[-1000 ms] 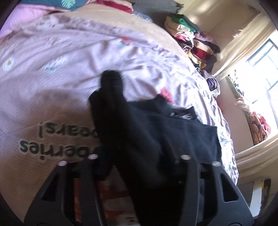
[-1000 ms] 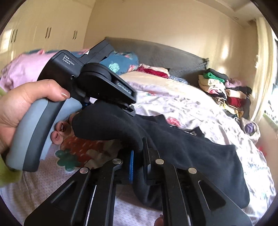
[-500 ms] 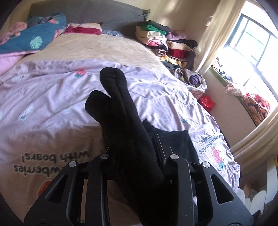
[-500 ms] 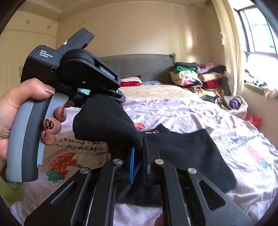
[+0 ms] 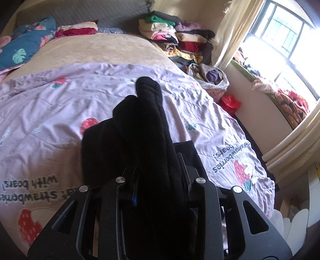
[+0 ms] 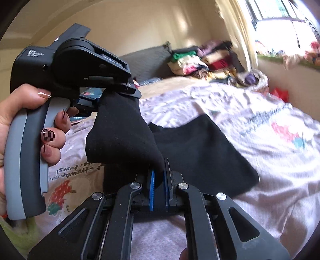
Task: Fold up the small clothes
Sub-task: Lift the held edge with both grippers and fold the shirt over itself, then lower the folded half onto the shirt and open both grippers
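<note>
We look over a bed covered by a lilac sheet printed with strawberries and upside-down lettering. The sheet's right edge falls away toward a strip of floor below a sunlit window, where a red bag sits against the wall. At the far corner a tall pile of folded clothes crowds the dark headboard, and a blue leaf-print pillow lies at the far left. The middle of the sheet is wide and bare on both sides of the garment, with more room to the left than toward the right-hand drop.

The task's thing is a black garment, soft and matte. Part of it lies flat on the sheet as a rough dark rectangle; another part is lifted off the bed between the two tools.

Our left gripper is clenched on a thick bunched roll of the black cloth, which rises forward past its jaws in two rounded folds. In the right wrist view, a hand with patterned nails holds this tool's grey handle, and the cloth hangs from its jaws.

Our right gripper is clamped shut on a lower corner of the lifted cloth, pinched between its blue pads.
</note>
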A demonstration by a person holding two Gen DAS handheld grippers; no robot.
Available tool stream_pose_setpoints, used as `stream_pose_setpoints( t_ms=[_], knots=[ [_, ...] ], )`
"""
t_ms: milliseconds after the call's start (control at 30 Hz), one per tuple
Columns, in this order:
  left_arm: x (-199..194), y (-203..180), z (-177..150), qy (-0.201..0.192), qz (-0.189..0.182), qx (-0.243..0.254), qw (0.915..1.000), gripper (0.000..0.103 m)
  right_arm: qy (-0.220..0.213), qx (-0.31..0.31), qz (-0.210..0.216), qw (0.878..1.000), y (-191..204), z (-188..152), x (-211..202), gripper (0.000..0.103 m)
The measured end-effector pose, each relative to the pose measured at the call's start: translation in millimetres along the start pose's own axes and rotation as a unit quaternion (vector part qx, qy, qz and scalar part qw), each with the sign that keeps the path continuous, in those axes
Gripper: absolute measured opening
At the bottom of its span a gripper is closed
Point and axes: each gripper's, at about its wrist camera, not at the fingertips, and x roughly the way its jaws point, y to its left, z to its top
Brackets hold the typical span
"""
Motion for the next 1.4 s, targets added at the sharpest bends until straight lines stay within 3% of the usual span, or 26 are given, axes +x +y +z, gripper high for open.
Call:
stream_pose_setpoints(
  t_ms=[200,367,567,633,800,900,933,967,1033,1133,1300,1333,1367,1400],
  knots=[
    [29.9,-18.7,-0.5,0.026,0.005,0.013,0.9996,0.022,0.039,0.076,0.011,0.996,-27.4,-4.9,11.5,0.006],
    [51.9,-34.2,-5.6,0.045,0.007,0.032,0.9985,0.025,0.076,0.175,0.041,0.981,-56.8,-15.1,21.1,0.006],
    [76.0,-45.3,-8.9,0.064,0.002,0.033,0.9974,0.035,0.091,0.246,0.067,0.963,-75.4,-23.9,23.3,0.007],
    [80.6,-48.0,-10.1,0.067,-0.003,0.033,0.9972,0.045,0.091,0.259,0.067,0.959,-80.2,-24.6,21.6,0.007],
    [73.2,-48.6,-11.5,0.056,-0.023,0.032,0.9977,0.048,0.088,0.277,0.068,0.954,-90.4,-24.3,13.3,0.009],
    [50.3,-34.6,-13.2,0.020,0.002,0.041,0.9990,0.052,0.086,0.270,0.078,0.956,-96.9,-17.2,9.2,0.020],
    [44.1,-29.6,-14.3,0.012,0.009,0.043,0.9989,0.055,0.078,0.267,0.075,0.958,-98.8,-14.1,6.2,0.030],
    [38.2,-23.6,-16.6,0.006,0.017,0.046,0.9988,0.057,0.070,0.259,0.080,0.960,-99.7,-8.8,4.8,0.049],
    [26.9,-8.5,-26.6,-0.005,0.038,0.050,0.9980,0.061,0.067,0.236,0.095,0.965,-101.7,9.2,12.9,0.060],
    [20.9,12.9,-47.1,0.000,0.060,0.051,0.9969,0.061,0.070,0.190,0.086,0.975,-105.0,27.8,27.7,0.060],
    [26.8,35.5,-70.2,0.015,0.063,0.033,0.9973,0.065,0.091,0.200,0.110,0.969,-116.6,36.9,44.8,0.059],
    [26.2,37.8,-71.0,0.015,0.060,0.028,0.9977,0.065,0.097,0.192,0.111,0.970,-117.1,38.2,46.9,0.055],
    [26.0,39.3,-71.8,0.013,0.059,0.024,0.9979,0.066,0.101,0.185,0.116,0.971,-117.6,40.6,49.3,0.032],
    [26.3,39.0,-72.0,0.011,0.058,0.023,0.9980,0.066,0.102,0.177,0.125,0.971,-117.1,41.5,48.8,0.018]
  ],
)
